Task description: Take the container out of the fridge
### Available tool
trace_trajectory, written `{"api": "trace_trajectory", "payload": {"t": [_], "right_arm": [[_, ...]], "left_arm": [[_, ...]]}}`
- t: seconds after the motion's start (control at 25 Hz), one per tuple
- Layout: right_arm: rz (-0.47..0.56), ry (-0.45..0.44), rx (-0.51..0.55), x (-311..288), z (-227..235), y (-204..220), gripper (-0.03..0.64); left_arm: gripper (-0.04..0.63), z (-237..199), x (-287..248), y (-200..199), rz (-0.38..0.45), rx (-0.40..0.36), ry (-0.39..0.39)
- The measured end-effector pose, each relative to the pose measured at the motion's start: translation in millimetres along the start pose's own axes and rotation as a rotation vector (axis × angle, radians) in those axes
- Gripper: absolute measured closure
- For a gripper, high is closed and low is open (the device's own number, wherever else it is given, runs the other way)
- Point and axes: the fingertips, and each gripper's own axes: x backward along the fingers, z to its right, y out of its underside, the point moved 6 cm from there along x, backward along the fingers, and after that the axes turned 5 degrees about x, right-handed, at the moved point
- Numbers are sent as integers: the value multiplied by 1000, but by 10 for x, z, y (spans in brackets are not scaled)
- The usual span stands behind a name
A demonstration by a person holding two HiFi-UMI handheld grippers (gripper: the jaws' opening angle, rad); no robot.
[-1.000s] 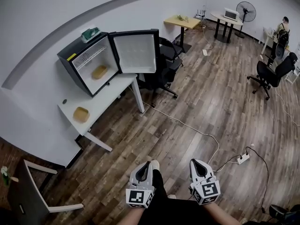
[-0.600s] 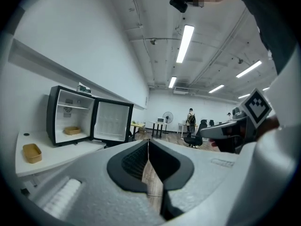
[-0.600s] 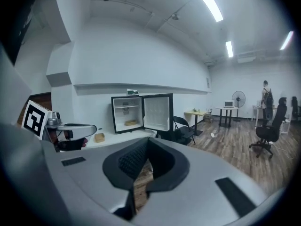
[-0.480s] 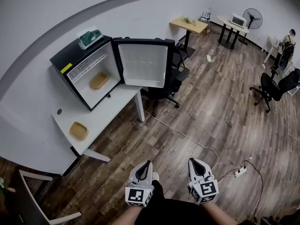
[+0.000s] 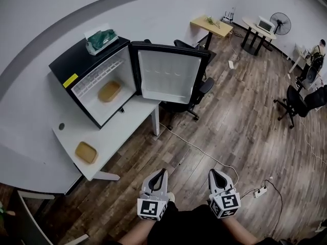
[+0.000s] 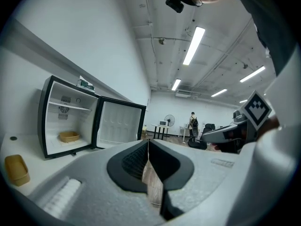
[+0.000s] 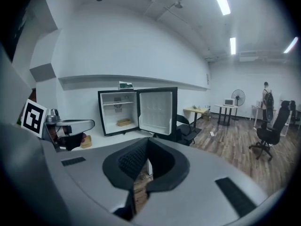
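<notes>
A black mini fridge (image 5: 76, 70) stands on a white table (image 5: 110, 137) with its door (image 5: 168, 76) swung wide open. A tan container (image 5: 109, 91) lies on the fridge's floor, also seen as the container (image 6: 69, 136) and the container (image 7: 124, 122). A second tan container (image 5: 86, 152) sits on the table in front. My left gripper (image 5: 162, 173) and right gripper (image 5: 214, 173) hover low over the wooden floor, far from the fridge. Both are shut and empty: the left gripper (image 6: 148, 142), the right gripper (image 7: 147, 141).
A green box (image 5: 101, 37) lies on top of the fridge. A black office chair (image 5: 196, 88) stands behind the open door. A white cable (image 5: 199, 147) and power strip (image 5: 260, 192) cross the floor. More tables, a fan (image 5: 281, 22) and a person (image 5: 318, 50) are at the far right.
The view has drawn closer to the fridge, which now looks larger and sits more central. Both grippers stay shut and low in front of me.
</notes>
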Motion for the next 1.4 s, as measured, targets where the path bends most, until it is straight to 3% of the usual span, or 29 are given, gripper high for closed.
{"api": "trace_trajectory", "payload": {"t": [0.32,0.68,1.0,1.12,1.4], "right_arm": [[18,-31,67,-541,17,-300,617],[45,-245,115,-1434,-184,-486,617],[90,-445,152,-2601,52,-879,617],[66,-527,146,-3021,133,-949,617],[17,-701,157,-3824,323,-1120,617]], "left_arm": [[578,-412,-101,-97,28,44,-57],[578,-831,-363,-139,70,51,-218],[578,-1144,-1184,-378,68,39,-372],[578,-1275,-1525,-483,41,26,-420],[578,-1519,-2156,-608,27,76,-550]]}}
